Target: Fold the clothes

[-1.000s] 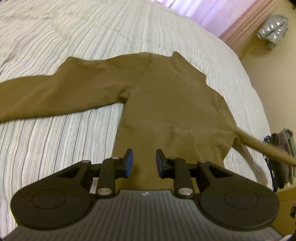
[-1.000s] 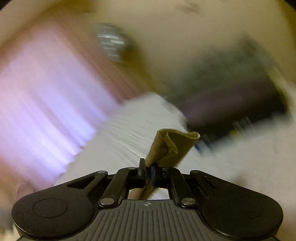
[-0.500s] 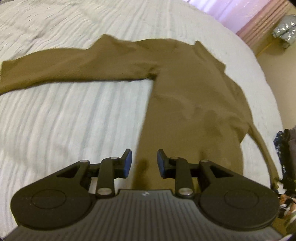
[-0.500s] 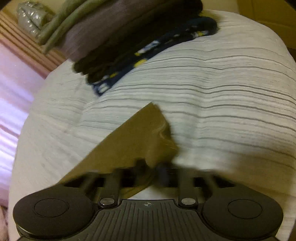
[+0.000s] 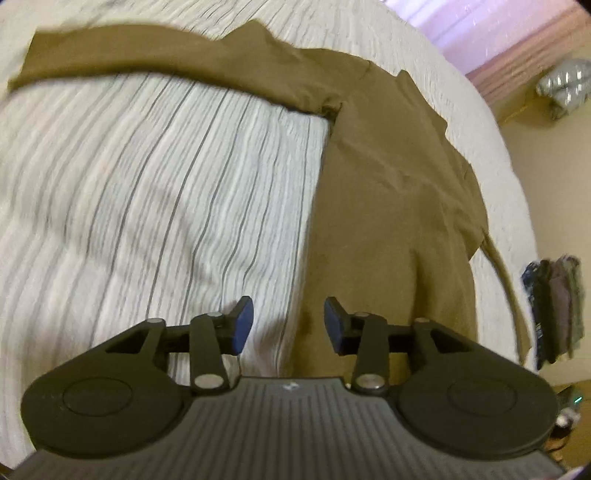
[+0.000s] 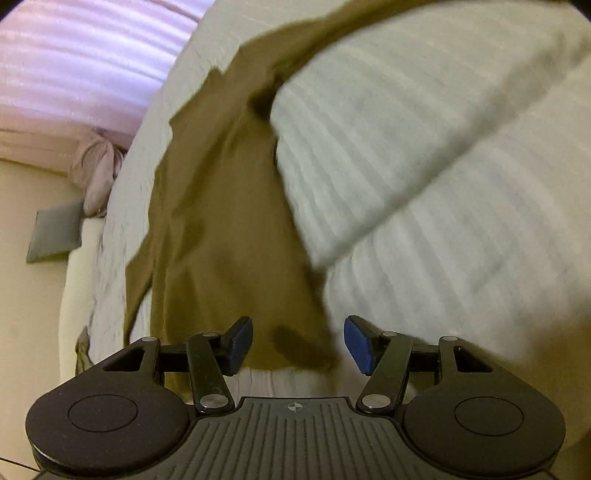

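An olive-brown long-sleeved shirt (image 5: 384, 192) lies spread flat on the striped white bedspread (image 5: 159, 192). One sleeve (image 5: 155, 55) stretches out to the far left; the other sleeve (image 5: 506, 284) trails toward the bed's right edge. My left gripper (image 5: 288, 325) hovers open over the shirt's near hem at its left side edge, holding nothing. In the right wrist view the same shirt (image 6: 221, 229) runs away from me, a sleeve (image 6: 332, 29) reaching to the upper right. My right gripper (image 6: 297, 341) is open above the hem corner, empty.
A stack of folded clothes (image 5: 554, 314) sits at the bed's right edge. A pink curtain (image 5: 491, 22) and a silvery bundle (image 5: 565, 85) are beyond the bed. In the right wrist view a grey cushion (image 6: 55, 232) and pinkish bundle (image 6: 99, 170) lie off the bed's left side.
My right gripper let go of the sleeve end it held, opened, and swung round to face the shirt's hem. My left gripper moved left and opened wider.
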Tool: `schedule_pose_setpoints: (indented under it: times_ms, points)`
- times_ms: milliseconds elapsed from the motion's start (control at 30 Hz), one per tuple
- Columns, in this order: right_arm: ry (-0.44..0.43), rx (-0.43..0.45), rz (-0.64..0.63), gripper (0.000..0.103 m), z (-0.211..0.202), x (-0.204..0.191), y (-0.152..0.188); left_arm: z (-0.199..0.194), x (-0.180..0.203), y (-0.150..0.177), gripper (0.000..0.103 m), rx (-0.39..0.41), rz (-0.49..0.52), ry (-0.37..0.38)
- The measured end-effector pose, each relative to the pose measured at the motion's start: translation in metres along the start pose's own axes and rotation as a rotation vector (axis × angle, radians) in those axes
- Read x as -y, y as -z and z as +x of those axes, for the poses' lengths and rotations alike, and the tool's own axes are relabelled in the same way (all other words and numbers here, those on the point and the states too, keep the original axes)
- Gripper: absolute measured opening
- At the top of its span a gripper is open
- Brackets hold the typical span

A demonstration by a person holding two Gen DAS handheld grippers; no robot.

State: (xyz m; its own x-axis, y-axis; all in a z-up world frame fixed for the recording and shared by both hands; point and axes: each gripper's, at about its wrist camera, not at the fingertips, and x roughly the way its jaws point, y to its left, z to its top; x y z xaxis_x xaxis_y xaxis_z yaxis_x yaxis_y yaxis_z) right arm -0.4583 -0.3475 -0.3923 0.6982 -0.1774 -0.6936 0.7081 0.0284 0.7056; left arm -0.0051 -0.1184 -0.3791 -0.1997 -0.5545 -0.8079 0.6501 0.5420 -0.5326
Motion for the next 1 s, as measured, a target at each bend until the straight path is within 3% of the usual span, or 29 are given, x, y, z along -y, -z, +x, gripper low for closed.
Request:
schedule_pose_setpoints:
  times_ms: [67,133,167,200,233,300,433,467,567,667,733,900,967,1000]
  points:
    - [0.012,0.025,0.012,0.044,-0.002,-0.004,0.003,0.01,-0.008,0.005,0.038,-0.019,-0.03,0.042]
    - [0.024,0.05,0.025,0.025,-0.004,-0.008,0.005,0.021,-0.013,0.009,0.033,-0.042,-0.061,0.096]
    - [0.03,0.062,0.031,0.005,-0.005,-0.01,0.007,0.026,-0.016,0.01,0.023,-0.056,-0.097,0.135]
    - [0.036,0.075,0.037,0.005,-0.006,-0.012,0.008,0.028,-0.017,0.011,0.009,-0.066,-0.131,0.168]
    - [0.042,0.087,0.043,0.004,-0.007,-0.014,0.009,0.026,-0.018,0.01,0.002,-0.064,-0.145,0.192]
    - [0.054,0.112,0.055,0.003,-0.009,-0.019,0.012,0.012,-0.015,0.006,0.002,-0.037,-0.136,0.239]
    - [0.08,0.203,0.012,0.003,-0.063,-0.031,-0.006,-0.041,-0.006,-0.002,0.002,0.039,-0.055,0.284]
    - [0.087,0.226,0.0,0.003,-0.077,-0.035,-0.01,-0.05,-0.003,-0.002,0.002,0.045,-0.025,0.281]
    - [0.145,0.187,-0.057,0.003,-0.086,-0.039,-0.016,-0.048,0.009,0.006,0.0,0.006,0.077,0.222]
    - [0.259,0.123,-0.1,0.003,-0.067,-0.026,-0.006,-0.025,0.014,0.026,0.0,-0.051,0.104,0.144]
    - [0.309,0.096,-0.064,0.003,-0.059,-0.008,0.004,-0.016,0.018,0.038,0.0,-0.068,0.118,0.098]
    - [0.334,0.078,-0.098,0.003,-0.065,0.012,0.025,-0.018,0.018,0.058,0.0,-0.056,0.167,-0.01]
    - [0.341,0.053,-0.117,0.004,-0.058,0.012,0.026,-0.012,0.017,0.061,0.0,-0.103,0.145,-0.029]
    - [0.355,0.033,-0.132,0.012,-0.057,0.011,0.024,-0.011,0.018,0.062,0.001,-0.108,0.138,-0.038]
